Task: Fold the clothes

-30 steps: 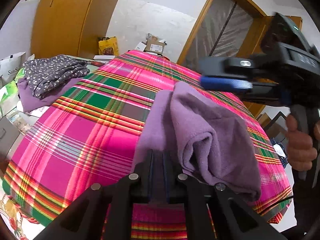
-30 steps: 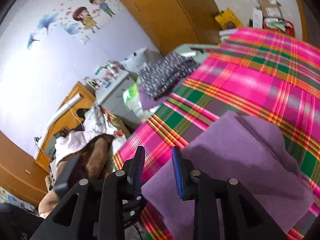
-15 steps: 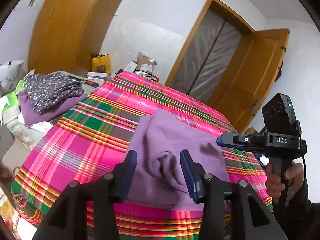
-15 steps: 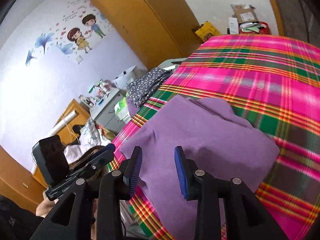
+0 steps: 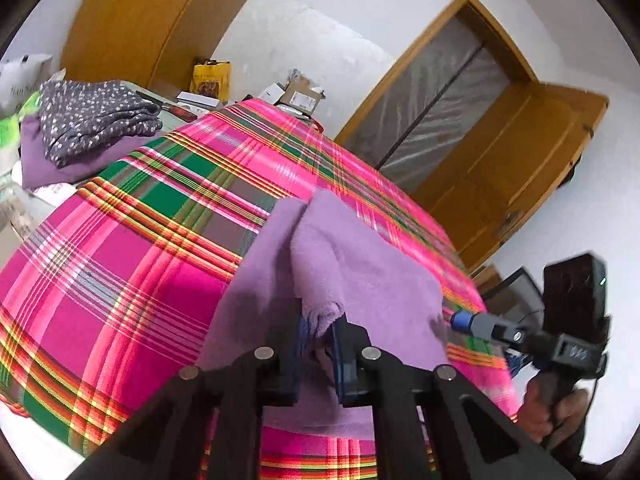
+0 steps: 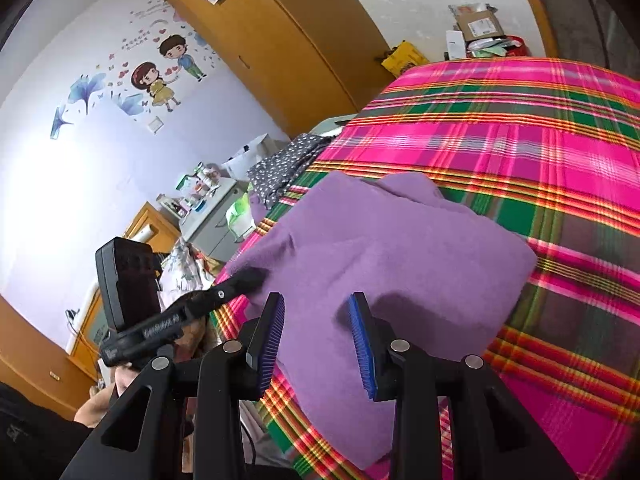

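Observation:
A folded purple garment (image 5: 360, 276) lies on the pink plaid table (image 5: 132, 248), near its front edge. My left gripper (image 5: 320, 330) is shut on a fold of the purple garment at its near edge. In the right wrist view the same garment (image 6: 384, 248) lies flat, and my right gripper (image 6: 318, 334) is open above its near side, holding nothing. The right gripper also shows at the right of the left wrist view (image 5: 520, 336), its tip at the garment's right corner. The left gripper shows at the left of the right wrist view (image 6: 188, 308), touching the garment's left corner.
A folded dark dotted garment (image 5: 96, 116) lies on a purple one (image 5: 48, 160) beside the table at far left. Boxes (image 5: 300, 94) and a yellow bag (image 5: 210, 80) stand behind the table. A wooden door (image 5: 512, 176) is at the right. A cluttered white cabinet (image 6: 208, 204) stands beside the table.
My left gripper was open over the garment half a second ago and has closed on a fold of it. My right gripper has stayed open and moved in close over the garment.

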The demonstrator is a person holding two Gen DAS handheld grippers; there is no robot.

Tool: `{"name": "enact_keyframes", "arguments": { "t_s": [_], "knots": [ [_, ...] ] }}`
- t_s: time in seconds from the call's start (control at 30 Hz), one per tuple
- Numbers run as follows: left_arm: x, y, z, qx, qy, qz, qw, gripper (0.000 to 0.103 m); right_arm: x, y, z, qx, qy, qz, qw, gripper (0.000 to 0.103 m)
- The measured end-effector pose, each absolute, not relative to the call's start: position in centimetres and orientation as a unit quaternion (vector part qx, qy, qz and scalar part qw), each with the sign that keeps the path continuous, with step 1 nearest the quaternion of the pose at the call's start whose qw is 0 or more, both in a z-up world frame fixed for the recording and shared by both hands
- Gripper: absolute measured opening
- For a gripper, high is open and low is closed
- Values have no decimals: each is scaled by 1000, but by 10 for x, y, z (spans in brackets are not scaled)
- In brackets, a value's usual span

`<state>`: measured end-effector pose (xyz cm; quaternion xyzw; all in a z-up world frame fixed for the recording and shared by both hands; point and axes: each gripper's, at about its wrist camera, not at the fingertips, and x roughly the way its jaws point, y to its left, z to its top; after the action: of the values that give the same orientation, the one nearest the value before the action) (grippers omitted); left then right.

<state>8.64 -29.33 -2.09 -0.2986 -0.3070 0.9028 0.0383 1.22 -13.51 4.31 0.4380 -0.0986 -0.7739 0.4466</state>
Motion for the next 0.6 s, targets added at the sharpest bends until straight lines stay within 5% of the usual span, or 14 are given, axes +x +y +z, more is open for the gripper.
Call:
{"name": "enact_keyframes", "arguments": {
  "t_s": [0.37, 0.6],
  "knots": [
    [87, -313, -51, -339, -344, 874, 44, 17, 2, -122, 26, 445, -97, -786, 418, 35],
    [95, -317, -16, -319, -265, 910, 7, 19, 5, -114, 19, 440, -93, -787, 421, 35]
  ]
}}
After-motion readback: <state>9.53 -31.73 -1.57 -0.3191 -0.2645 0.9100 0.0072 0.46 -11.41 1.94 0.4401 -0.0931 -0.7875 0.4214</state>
